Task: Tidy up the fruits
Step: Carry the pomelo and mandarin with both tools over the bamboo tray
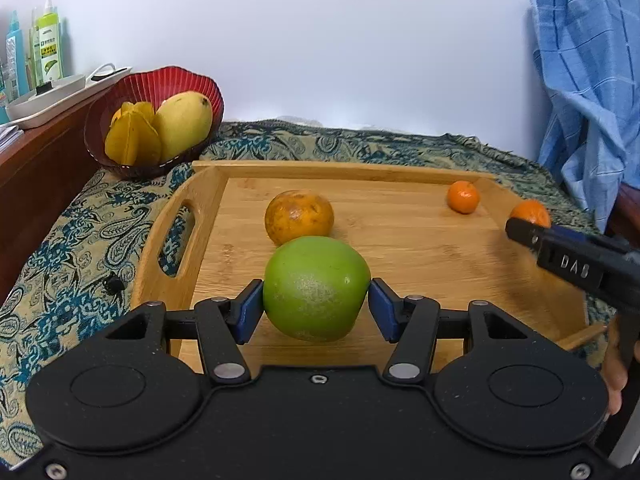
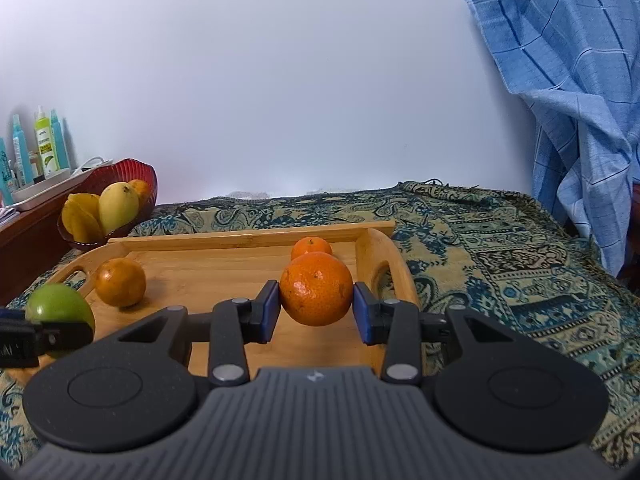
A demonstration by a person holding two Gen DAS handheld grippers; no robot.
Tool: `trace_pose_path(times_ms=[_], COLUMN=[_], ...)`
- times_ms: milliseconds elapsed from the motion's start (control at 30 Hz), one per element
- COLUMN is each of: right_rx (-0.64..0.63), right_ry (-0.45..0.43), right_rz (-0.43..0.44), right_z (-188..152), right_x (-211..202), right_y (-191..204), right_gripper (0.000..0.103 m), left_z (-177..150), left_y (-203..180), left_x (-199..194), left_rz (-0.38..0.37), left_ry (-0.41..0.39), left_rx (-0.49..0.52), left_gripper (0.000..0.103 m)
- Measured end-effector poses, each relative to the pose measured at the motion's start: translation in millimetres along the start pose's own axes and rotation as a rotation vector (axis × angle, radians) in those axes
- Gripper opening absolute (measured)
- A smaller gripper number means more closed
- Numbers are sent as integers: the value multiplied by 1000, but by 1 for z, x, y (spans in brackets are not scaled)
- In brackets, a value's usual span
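We hold a pair of tongs in each hand, both raised over a wooden tray (image 1: 208, 208).

Nearest us, the left tongs (image 1: 316, 306) are partly closed on a green fruit (image 1: 316, 288). Its blue pads press the fruit from both sides at its middle, and the fruit sits between the tips, clear of the tray floor. The right tongs (image 2: 316, 308) grip an orange (image 2: 316, 288) the same way, pads against its left and right sides, with the fruit lifted above the tray near its right handle. From the left wrist view, the right tongs enter from the right edge, their orange partly hidden behind the black finger.

Farther out, a large mottled orange fruit (image 1: 299, 216) rests on the tray floor just behind the green fruit. A small mandarin (image 1: 463, 197) lies near the tray's far right corner.

The tray stands on a bench covered by a teal and cream paisley cloth (image 2: 500, 264).

Beyond the tray's far left corner, a red bowl (image 1: 200, 88) holds a mango (image 1: 184, 124) and a starfruit (image 1: 132, 140). Behind it, bottles (image 1: 48, 48) stand on a white dish on a brown shelf. A blue checked cloth (image 2: 568, 92) hangs at far right against a pale wall.
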State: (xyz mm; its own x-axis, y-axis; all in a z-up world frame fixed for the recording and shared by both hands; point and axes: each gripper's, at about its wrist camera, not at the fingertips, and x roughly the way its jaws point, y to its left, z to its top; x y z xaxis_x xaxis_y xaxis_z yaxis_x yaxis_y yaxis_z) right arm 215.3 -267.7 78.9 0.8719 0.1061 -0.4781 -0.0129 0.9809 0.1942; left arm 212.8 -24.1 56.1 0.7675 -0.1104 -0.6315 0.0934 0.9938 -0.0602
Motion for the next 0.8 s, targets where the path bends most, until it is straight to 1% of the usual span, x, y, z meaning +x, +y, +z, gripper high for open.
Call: trace_pose_path(times_ms=[233,500,800], right_rx=[-26,-43,-82], right_ry=[34,73,119], right_rz=[-12,-11,-8], right_z=[8,10,8], right_x=[21,34,44], right_y=[3,1,10], right_gripper=[43,44,44], left_z=[0,4,8], left_y=[2,-1,-3], left_x=[15,24,30], left_rz=[2,2,10], left_ry=[19,8,-6], left_rx=[-9,-6,10], left_gripper=[54,54,54])
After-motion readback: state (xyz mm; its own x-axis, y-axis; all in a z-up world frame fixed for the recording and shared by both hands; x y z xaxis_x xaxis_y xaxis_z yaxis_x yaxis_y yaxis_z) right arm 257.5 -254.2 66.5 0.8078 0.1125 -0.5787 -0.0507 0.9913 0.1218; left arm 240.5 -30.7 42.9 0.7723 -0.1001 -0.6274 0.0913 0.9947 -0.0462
